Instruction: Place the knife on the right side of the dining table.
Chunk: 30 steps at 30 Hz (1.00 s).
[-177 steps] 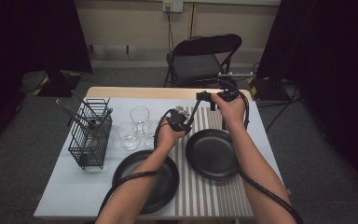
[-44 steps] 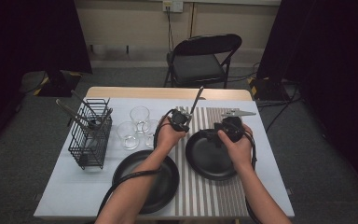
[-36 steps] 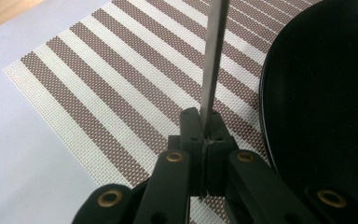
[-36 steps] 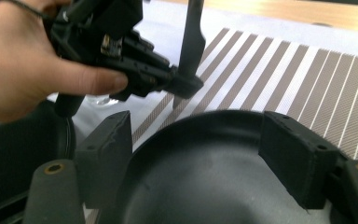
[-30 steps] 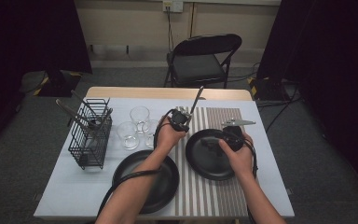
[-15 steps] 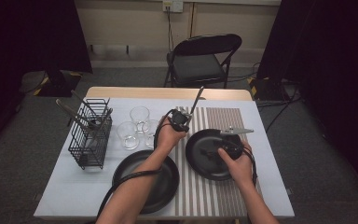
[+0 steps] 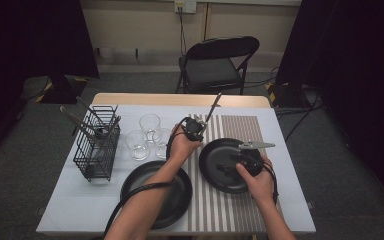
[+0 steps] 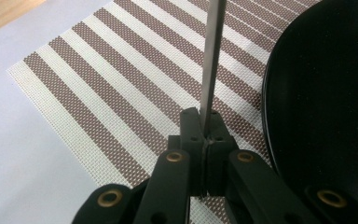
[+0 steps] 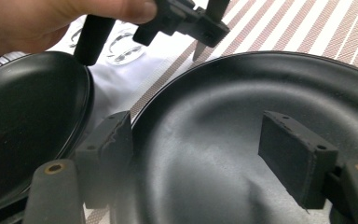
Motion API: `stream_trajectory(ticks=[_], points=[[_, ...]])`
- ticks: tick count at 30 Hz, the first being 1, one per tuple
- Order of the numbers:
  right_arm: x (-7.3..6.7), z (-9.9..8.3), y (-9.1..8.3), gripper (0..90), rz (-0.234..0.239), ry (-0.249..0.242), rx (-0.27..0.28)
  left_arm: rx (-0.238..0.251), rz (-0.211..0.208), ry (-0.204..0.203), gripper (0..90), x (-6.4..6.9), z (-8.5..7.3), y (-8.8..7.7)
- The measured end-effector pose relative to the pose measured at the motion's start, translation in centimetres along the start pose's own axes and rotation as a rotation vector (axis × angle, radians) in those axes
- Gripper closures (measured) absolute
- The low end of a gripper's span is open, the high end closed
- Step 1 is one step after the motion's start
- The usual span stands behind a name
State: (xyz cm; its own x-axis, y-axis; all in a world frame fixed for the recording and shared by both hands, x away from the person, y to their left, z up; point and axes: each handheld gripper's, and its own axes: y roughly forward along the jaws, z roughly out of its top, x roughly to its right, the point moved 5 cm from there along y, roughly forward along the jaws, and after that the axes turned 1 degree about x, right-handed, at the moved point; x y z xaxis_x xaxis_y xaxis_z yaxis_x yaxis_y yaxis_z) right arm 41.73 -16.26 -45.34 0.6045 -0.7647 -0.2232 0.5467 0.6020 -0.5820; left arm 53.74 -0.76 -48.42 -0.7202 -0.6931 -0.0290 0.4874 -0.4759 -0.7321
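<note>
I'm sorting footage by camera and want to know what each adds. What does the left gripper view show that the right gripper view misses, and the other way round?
Left gripper view: the left gripper shut on a thin metal utensil, close up, over the striped placemat.

Right gripper view: the right gripper open above a black plate, a second black plate to its left, and a hand farther off.

Both: placemat stripes and the rim of that first black plate.
</note>
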Motion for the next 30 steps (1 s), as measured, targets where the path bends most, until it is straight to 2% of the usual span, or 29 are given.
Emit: stream_trajectory(ticks=[3, 16, 23, 30], points=[[-0.2, -0.3, 0.0, 25.0, 0.015, 0.001, -0.017, -0.005, 0.005, 0.006, 89.3, 0.1, 0.0, 0.1], [0.2, -0.6, -0.5, 25.0, 0.027, 0.020, -0.012, 0.000, 0.030, -0.005, 89.3, 0.1, 0.2, 0.7], [0.5, -0.7, -0.5, 25.0, 0.028, 0.038, -0.006, -0.004, 0.028, -0.004, 89.3, 0.1, -0.2, 1.0], [0.5, -0.5, -0.6, 25.0, 0.039, 0.052, 0.011, -0.005, 0.013, -0.022, 89.3, 0.3, -0.2, 1.4]])
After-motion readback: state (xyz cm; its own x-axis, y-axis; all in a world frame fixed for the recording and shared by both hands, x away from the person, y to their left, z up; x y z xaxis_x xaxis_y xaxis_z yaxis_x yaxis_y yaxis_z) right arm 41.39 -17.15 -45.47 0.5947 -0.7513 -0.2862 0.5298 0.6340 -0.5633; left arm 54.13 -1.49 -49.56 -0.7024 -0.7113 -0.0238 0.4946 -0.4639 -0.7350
